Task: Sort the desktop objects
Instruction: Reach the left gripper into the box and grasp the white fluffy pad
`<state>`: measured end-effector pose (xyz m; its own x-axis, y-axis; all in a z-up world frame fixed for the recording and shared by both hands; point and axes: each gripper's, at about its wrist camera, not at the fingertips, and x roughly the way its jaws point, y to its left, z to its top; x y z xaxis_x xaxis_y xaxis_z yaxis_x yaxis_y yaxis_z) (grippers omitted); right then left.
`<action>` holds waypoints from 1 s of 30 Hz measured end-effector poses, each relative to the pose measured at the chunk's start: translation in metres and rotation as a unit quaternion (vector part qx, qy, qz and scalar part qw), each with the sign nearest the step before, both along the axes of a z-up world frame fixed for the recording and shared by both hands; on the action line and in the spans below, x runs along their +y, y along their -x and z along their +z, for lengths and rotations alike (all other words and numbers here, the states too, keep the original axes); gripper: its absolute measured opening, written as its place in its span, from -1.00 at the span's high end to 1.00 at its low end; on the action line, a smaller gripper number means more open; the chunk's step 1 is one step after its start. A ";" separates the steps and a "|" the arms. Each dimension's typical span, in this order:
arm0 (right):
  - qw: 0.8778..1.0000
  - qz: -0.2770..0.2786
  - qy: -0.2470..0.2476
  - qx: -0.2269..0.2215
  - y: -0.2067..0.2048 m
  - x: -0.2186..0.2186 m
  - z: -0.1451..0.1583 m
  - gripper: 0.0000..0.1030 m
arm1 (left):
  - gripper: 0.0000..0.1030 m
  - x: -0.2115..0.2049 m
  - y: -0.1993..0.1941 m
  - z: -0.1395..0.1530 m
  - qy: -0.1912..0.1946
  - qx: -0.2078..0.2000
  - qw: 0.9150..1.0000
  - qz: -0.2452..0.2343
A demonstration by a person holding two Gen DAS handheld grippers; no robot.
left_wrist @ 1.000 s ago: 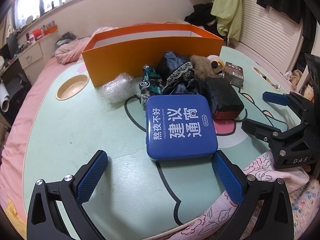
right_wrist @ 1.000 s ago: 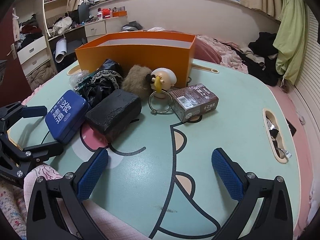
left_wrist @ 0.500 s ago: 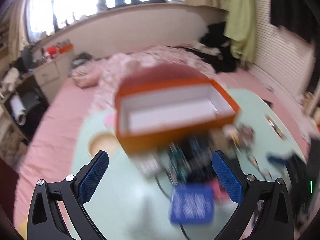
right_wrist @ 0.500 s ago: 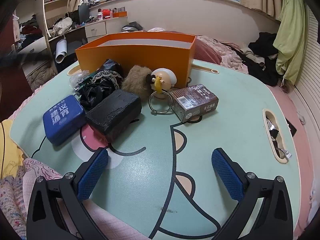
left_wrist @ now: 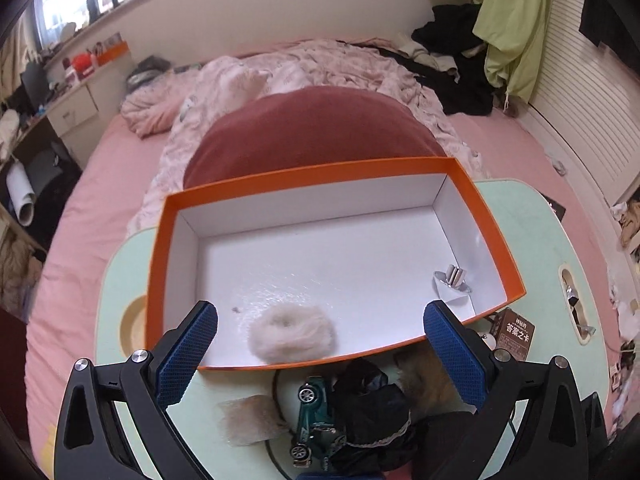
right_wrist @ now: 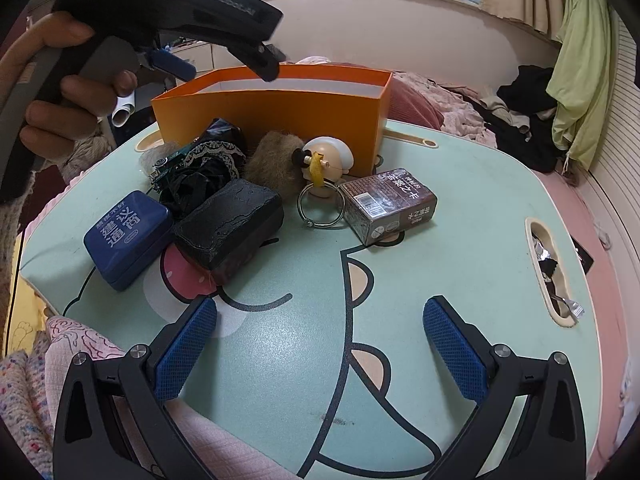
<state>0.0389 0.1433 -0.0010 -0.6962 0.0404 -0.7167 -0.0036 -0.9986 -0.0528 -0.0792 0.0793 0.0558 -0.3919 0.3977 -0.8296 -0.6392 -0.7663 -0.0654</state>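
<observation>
Left wrist view: looks down into one orange box (left_wrist: 160,264) from above, the left tool (left_wrist: 320,354) held over its near wall with its two blue pads wide apart and nothing between them
Box contents: one fluffy white ring (left_wrist: 291,334) near the front wall, one small white folded piece (left_wrist: 454,286) in the right front corner, one tiny dark speck on the white floor; the rest of the floor is bare
Box position: at the far edge of the pale green tabletop (left_wrist: 120,276), with a dark red cushion (left_wrist: 312,132) just behind it on the bed
Right wrist view: low, level with the tabletop; only the box's outer orange wall (right_wrist: 272,120) shows, its inside hidden
Seen only from the right wrist: the left tool gripped in a hand (right_wrist: 60,92) high at the left, above the box
Right tool: (right_wrist: 320,350) low over the near tabletop, pads wide apart, holding nothing
Loose things on the tabletop, counted: one blue tin (right_wrist: 128,232), one black case (right_wrist: 230,220) touching it, one heap of black lace cloth (right_wrist: 204,164), one green toy car (left_wrist: 314,420), one brown fur ball (right_wrist: 276,160), one round-headed figure (right_wrist: 326,162) with one metal ring (right_wrist: 322,206), one brown card box (right_wrist: 388,204), one clear wrapper (left_wrist: 248,420)
Where they lie: all in a cluster in front of the box, none inside it
Tabletop slot: one at the right edge (right_wrist: 548,268) holding crumpled foil
</observation>
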 end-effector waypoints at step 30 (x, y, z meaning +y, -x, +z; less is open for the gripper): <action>1.000 -0.007 0.002 0.003 0.005 -0.002 0.003 -0.99 | 0.16 0.011 0.073 -0.056 0.137 -0.239 0.961 0.007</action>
